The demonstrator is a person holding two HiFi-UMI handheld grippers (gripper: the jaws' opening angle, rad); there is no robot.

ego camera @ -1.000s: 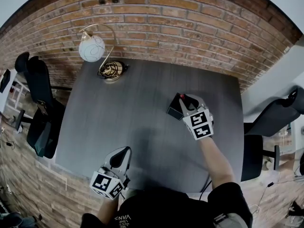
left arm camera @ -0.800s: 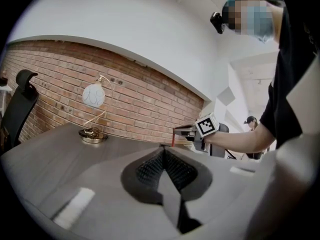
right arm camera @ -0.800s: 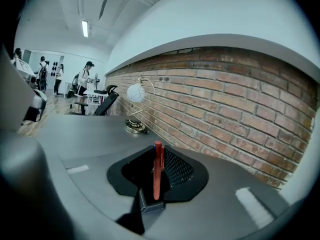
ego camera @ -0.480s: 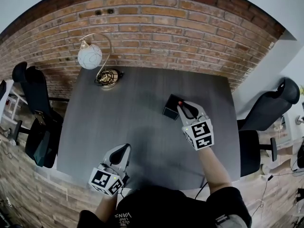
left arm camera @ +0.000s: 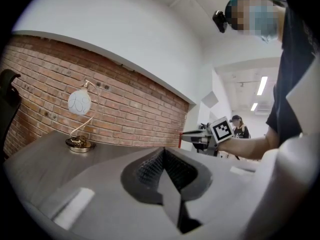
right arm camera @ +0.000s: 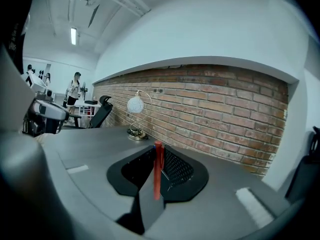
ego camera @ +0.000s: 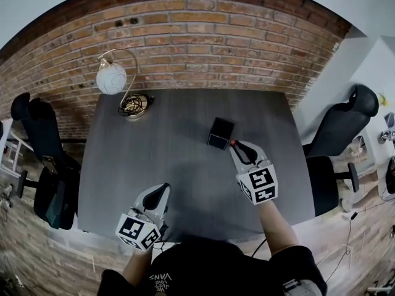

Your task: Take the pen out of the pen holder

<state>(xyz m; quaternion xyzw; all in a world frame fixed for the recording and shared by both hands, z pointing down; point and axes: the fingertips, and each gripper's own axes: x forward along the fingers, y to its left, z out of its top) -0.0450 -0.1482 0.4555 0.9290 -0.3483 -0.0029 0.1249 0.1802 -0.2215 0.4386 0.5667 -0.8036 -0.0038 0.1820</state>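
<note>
**Inspector:** What is noted of the pen, set against a second ago?

**Examiner:** The red pen [right arm camera: 158,170] is found drawn clear of the black pen holder [ego camera: 220,132]. The right gripper [ego camera: 237,147] was earlier seen over that holder. The pen is now held just beside the holder's near corner.

**Inspector:** And its axis?

**Examiner:** It is recorded upright, its long axis crosswise to the right fingers clamped on it. The left gripper [ego camera: 159,195] is held at the near edge of the desk [ego camera: 166,140], fingers pressed together on nothing.

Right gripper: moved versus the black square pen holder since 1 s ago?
Yes. The right gripper, shut on the red pen, has drawn back off the black square pen holder toward the person.
</note>
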